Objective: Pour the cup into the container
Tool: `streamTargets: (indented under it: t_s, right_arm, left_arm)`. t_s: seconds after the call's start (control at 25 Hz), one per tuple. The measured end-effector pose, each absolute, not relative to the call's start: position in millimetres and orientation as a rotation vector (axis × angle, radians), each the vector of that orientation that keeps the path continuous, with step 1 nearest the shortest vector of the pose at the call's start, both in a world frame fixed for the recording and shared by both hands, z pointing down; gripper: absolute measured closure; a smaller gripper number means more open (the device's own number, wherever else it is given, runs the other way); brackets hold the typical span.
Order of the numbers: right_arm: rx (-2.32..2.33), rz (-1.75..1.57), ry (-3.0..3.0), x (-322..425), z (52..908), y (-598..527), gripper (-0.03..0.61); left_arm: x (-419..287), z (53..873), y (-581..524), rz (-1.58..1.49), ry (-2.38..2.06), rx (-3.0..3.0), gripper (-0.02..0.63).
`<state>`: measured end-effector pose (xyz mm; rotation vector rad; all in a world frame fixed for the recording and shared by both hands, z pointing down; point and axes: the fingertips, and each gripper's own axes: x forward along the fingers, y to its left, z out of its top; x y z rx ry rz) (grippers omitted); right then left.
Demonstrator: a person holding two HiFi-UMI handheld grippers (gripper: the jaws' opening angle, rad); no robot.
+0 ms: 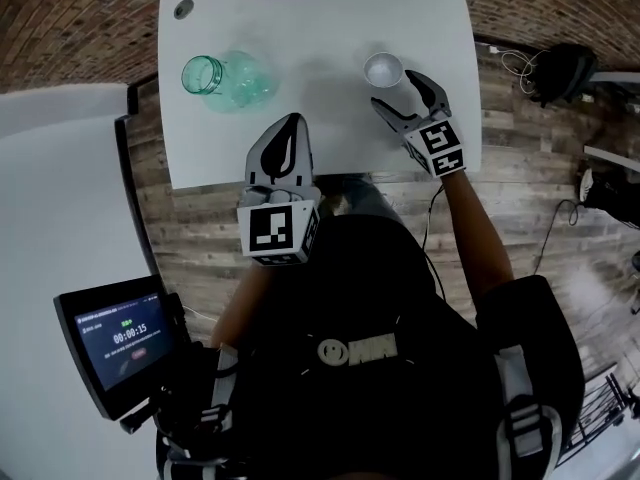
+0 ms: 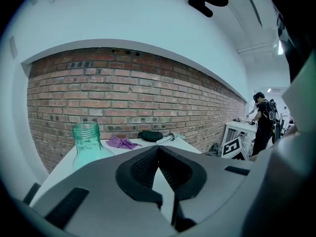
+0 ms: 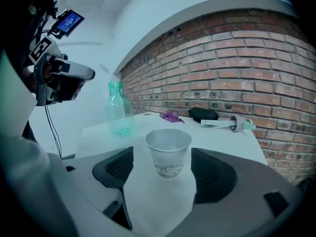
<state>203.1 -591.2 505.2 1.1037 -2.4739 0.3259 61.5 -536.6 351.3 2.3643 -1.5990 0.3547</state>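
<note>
Reaching for the pickup, the right gripper (image 1: 397, 90), jaws wide, frames the untouched cup (image 1: 383, 69) at the table's (image 1: 320, 133) right, a gentle squeeze apparently due next before the trip to the green jar (image 1: 228, 80) at left, while the left gripper (image 1: 285, 140) hovers closed and empty.

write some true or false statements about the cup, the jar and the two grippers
1. The right gripper is shut on the cup. False: its jaws stand apart, with a gap on each side of the cup.
2. The green jar lies on its side. False: it stands upright on the table.
3. The jaws of the left gripper are together with nothing between them. True.
4. A purple cloth lies at the table's far end, near the brick wall. True.
5. The cup is upside down. False: its open mouth faces up.
</note>
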Motion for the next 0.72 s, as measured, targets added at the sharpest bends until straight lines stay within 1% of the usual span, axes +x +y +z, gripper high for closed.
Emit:
streamTargets:
  t_s: [0.24,0.36,0.56,0.72]
  right_arm:
    - [1.068,0.311,-2.431,177,520,-613,0.23]
    - [1.104,0.34,-2.413,179,527,-625,0.23]
    - [1.196,0.287,-2.329,187,543,-632,0.233]
    - [1.243,0.276,-2.305,198,549,-638,0.258]
  left_arm:
    - [22,352,-538,0.364,-1.639,2.325,0.614]
    - [14,351,-546,0.365,-1.662,2.316,0.614]
    - [-3,347,-542,0.355,-1.704,2.304,0.614]
    - [-8,351,-542,0.356,-1.72,2.299,0.614]
